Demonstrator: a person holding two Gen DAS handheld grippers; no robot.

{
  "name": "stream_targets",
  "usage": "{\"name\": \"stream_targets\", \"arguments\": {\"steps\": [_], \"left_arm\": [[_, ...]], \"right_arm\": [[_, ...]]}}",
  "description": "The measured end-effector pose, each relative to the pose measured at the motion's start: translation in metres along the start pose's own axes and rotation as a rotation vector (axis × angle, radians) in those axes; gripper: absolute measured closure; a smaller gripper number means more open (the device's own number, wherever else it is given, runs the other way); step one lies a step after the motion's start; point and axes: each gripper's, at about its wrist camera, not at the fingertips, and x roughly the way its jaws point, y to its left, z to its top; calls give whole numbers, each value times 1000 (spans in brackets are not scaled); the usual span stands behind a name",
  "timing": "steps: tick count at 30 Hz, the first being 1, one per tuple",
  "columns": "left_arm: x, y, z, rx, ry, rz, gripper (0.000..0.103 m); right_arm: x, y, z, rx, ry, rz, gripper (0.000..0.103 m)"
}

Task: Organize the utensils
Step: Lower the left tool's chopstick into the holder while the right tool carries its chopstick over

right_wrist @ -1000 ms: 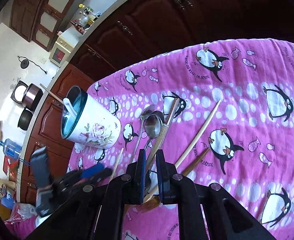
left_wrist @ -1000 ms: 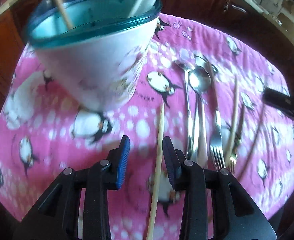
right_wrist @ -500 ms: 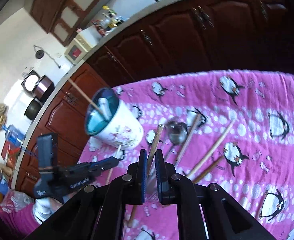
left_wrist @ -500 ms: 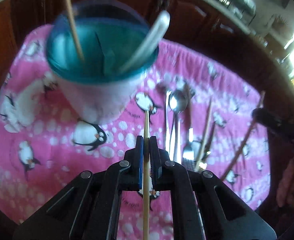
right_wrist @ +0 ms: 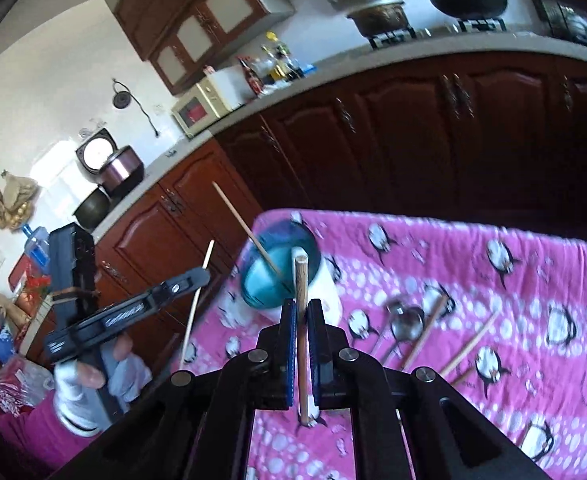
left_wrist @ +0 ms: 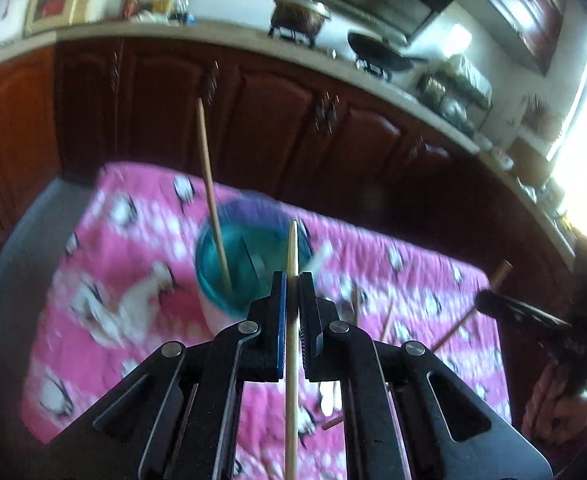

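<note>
A white flowered cup with a teal inside (left_wrist: 249,268) stands on the pink penguin cloth; it also shows in the right wrist view (right_wrist: 277,276). One chopstick (left_wrist: 211,196) leans in it. My left gripper (left_wrist: 291,280) is shut on a pale chopstick (left_wrist: 292,320), held upright above and near the cup. My right gripper (right_wrist: 300,308) is shut on a darker wooden-handled utensil (right_wrist: 301,312), lifted near the cup. The left gripper (right_wrist: 203,276) shows at the left of the right wrist view.
Spoons (right_wrist: 405,324) and more chopsticks (right_wrist: 469,344) lie on the pink cloth (right_wrist: 493,280) right of the cup. Dark wooden cabinets (right_wrist: 413,128) and a counter with pots stand behind the table. The table's left edge is near the cup.
My left gripper shut on the pale chopstick and lifted it off the cloth. My right gripper rose with the wooden-handled utensil. Both views tilted up and away from the table.
</note>
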Motion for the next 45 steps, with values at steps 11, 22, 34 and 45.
{"name": "stream_targets", "arguments": {"steps": [11,22,34,45], "left_arm": [[13,17,74,-1,-238,82,98],[61,24,85,61,-372,145,98],[91,35,58,119,-393,208,98],[88,41,32,116,-314,208,99]], "right_arm": [[-15,47,86,-106,-125,42,98],[44,44,131,-134,-150,-23,98],[118,21,120,-144,2,-38,98],[158,-5,105,-66,81,-44,98]]}}
